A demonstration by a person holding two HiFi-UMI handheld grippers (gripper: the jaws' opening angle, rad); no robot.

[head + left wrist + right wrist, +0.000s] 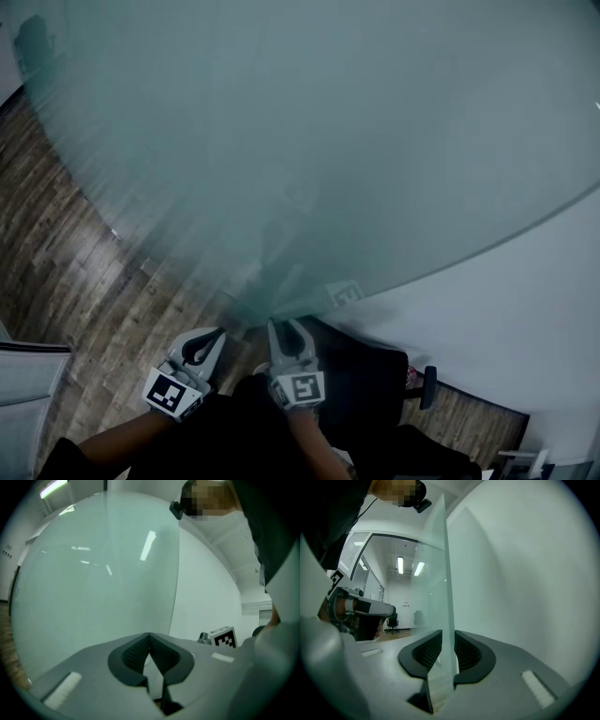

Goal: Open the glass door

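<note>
The frosted glass door (281, 141) fills most of the head view, with its free vertical edge just ahead of me. My right gripper (286, 323) points level at that edge. In the right gripper view the pane's edge (446, 597) runs down between the two dark pads, and the right gripper (447, 635) is shut on it. My left gripper (217, 331) is just left of it, facing the door's face (93, 583). The left gripper (149, 634) is shut, tips meeting, with nothing between them. Whether it touches the glass I cannot tell.
A white wall (506, 300) stands right of the door's edge. Wooden floor (66, 253) lies to the left. A dark chair-like shape (375, 375) sits low on the right near the wall. Through the glass an office chair (392, 620) shows far off.
</note>
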